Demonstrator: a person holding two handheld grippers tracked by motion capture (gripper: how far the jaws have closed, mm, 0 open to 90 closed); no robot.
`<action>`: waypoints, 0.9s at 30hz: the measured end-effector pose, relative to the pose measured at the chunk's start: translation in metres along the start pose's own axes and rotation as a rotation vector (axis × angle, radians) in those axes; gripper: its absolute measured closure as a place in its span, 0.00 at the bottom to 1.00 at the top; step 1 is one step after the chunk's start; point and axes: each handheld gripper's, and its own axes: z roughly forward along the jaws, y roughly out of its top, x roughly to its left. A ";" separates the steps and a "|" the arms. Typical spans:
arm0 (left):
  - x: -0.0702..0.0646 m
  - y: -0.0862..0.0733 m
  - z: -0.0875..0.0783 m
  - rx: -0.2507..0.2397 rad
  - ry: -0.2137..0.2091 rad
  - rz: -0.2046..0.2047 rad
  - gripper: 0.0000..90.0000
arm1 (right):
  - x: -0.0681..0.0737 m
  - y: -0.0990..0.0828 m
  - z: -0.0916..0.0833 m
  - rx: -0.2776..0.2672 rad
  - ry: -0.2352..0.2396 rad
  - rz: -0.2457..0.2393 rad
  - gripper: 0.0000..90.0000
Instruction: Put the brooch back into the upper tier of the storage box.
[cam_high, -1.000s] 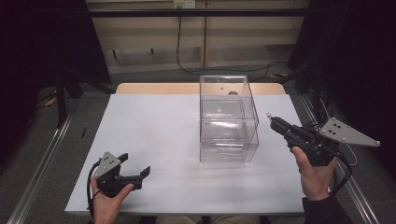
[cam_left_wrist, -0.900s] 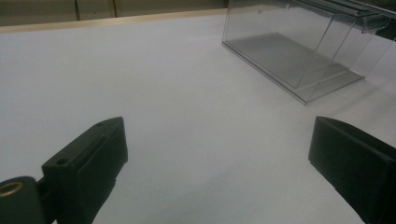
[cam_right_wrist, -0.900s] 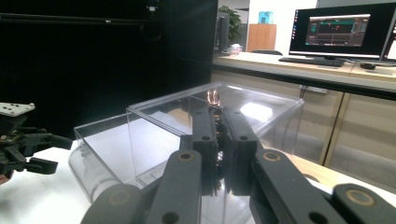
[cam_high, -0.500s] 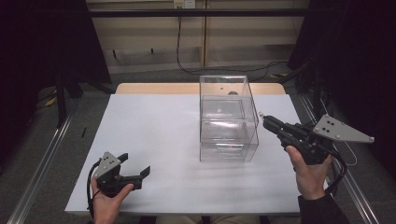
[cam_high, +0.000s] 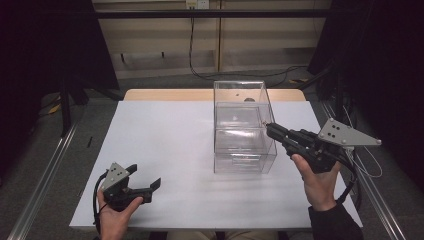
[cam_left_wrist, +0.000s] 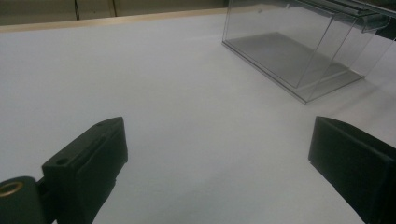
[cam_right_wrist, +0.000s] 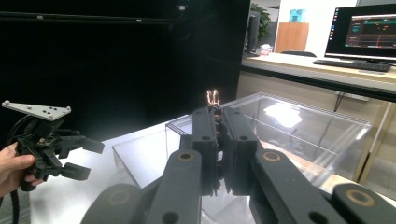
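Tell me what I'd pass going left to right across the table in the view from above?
Left claw with its jaws apart, low on the white table → clear plastic box → right claw, jaws shut, tips at the box's right side.

The left gripper (cam_high: 145, 187) sits low near the front edge of the table (cam_high: 165, 130), held in the left hand (cam_high: 116, 216) with its two black jaws spread wide apart and nothing between them. The right gripper (cam_high: 268, 128) is held above the table's right side in the right hand (cam_high: 316, 181), pointing left and slightly away from the person, its jaws pressed together.
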 end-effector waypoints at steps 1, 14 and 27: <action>0.000 0.000 0.000 -0.001 0.000 -0.001 0.05 | 0.000 0.000 0.001 0.000 0.001 -0.010 0.95; 0.000 0.000 0.000 0.000 0.000 0.000 0.05 | 0.004 0.004 0.016 0.001 0.027 -0.008 0.95; 0.000 0.000 0.000 0.001 -0.002 -0.001 0.05 | 0.011 0.004 0.030 0.004 0.066 0.001 0.95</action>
